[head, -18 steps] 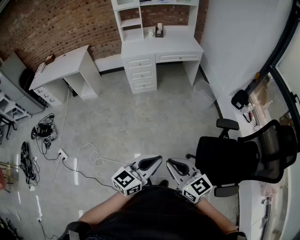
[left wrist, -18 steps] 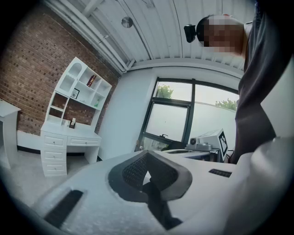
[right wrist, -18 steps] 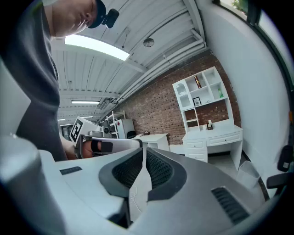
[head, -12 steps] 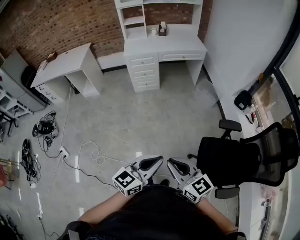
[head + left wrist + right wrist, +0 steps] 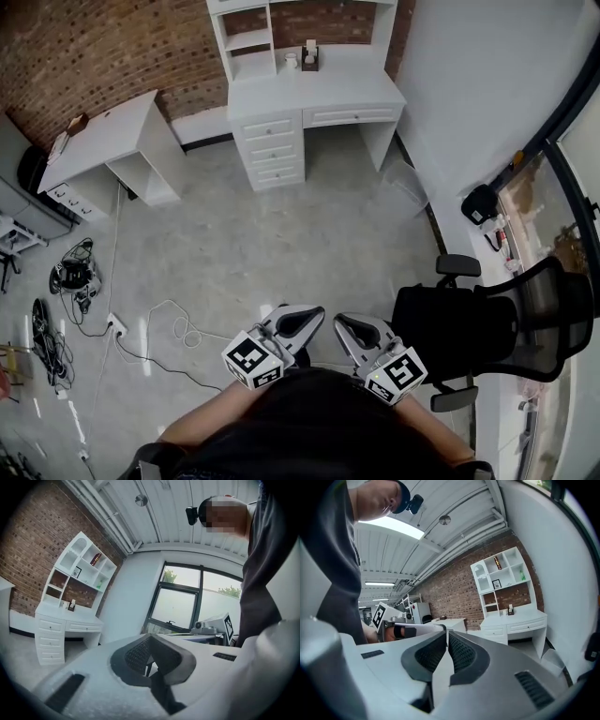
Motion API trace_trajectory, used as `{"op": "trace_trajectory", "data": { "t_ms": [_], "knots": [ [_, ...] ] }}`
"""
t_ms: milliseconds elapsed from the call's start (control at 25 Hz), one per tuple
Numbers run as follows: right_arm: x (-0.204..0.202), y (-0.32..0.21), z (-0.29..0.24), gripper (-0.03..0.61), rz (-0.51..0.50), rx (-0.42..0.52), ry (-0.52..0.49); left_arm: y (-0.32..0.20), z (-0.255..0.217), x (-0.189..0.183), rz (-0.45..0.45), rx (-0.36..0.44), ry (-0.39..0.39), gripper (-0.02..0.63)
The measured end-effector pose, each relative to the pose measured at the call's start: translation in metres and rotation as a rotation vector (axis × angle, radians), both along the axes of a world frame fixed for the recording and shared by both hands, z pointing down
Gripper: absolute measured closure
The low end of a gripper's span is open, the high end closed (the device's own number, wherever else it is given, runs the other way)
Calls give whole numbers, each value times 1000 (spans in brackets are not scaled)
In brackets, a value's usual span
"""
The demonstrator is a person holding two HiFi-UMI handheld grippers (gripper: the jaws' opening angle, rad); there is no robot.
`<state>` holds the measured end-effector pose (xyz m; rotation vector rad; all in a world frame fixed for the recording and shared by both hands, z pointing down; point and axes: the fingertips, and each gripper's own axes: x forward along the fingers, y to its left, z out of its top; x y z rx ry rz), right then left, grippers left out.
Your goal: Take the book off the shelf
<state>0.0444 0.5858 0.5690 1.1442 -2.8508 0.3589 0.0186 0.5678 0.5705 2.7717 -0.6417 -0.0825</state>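
The white desk with a shelf hutch (image 5: 302, 89) stands against the brick wall, far across the floor from me. A dark red book (image 5: 96, 558) stands upright in an upper cubby of the hutch; the right gripper view also shows the book (image 5: 498, 563). I hold both grippers close to my body, pointing toward the desk. My left gripper (image 5: 292, 323) is shut with nothing between its pads (image 5: 140, 653). My right gripper (image 5: 354, 330) is also shut and empty, its pads (image 5: 461, 651) nearly touching.
A black office chair (image 5: 469, 323) stands just right of me by the window wall. A second white desk (image 5: 103, 141) sits at the left. Cables and a power strip (image 5: 114, 326) lie on the floor at the left. Small items (image 5: 309, 56) sit on the hutch desk.
The head view has shifted slightly, so the desk sits a little further left in the picture. Both grippers stay shut near my body.
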Motion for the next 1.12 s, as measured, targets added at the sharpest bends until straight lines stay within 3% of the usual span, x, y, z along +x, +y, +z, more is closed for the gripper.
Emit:
{"op": "trace_trajectory", "data": {
  "t_ms": [360, 680, 920, 1120],
  "knots": [
    [-56, -146, -19, 563, 41, -7, 16, -147, -19, -56, 26, -11, 31, 606],
    [-104, -230, -24, 563, 8, -19, 20, -235, -20, -107, 1, -13, 38, 606],
    [-115, -277, -24, 563, -18, -24, 4, -279, -22, -117, -30, -9, 30, 606],
    [-103, -323, -15, 563, -50, -28, -18, -316, -17, -103, -42, -1, 5, 606]
  ]
}}
